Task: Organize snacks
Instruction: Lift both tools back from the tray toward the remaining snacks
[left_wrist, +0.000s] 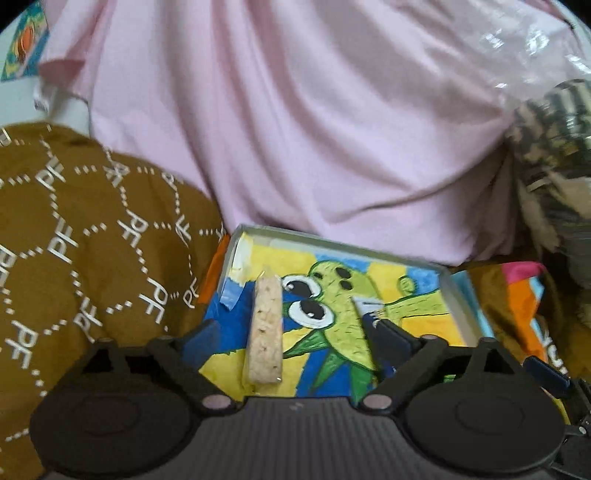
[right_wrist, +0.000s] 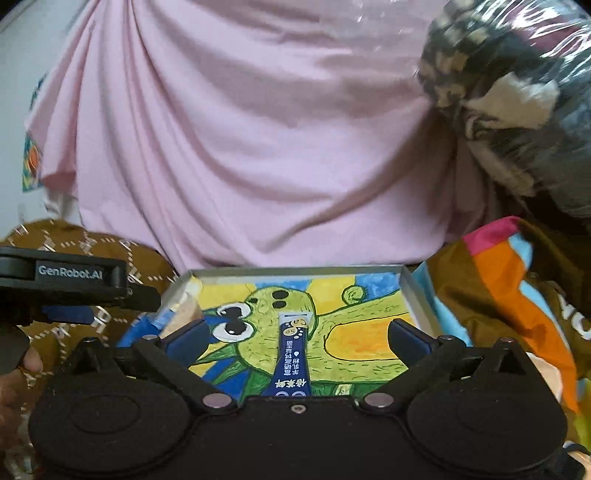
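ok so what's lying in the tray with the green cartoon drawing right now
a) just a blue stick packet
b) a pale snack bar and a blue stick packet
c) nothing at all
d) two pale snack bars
b: the pale snack bar lies on the tray in the left wrist view, and the blue stick packet lies on the drawing in the right wrist view, neither one gripped.

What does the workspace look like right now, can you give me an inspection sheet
Surface: shallow box lined with a cartoon drawing.
Job's things: pale snack bar and blue stick sachet lying apart in the box.
Clutter: colourful bag beside the box.
Grippers: left gripper and right gripper open, holding nothing.
Cables: nothing seen.
Surroundings: pink cloth, brown patterned fabric, plastic-wrapped bundle.
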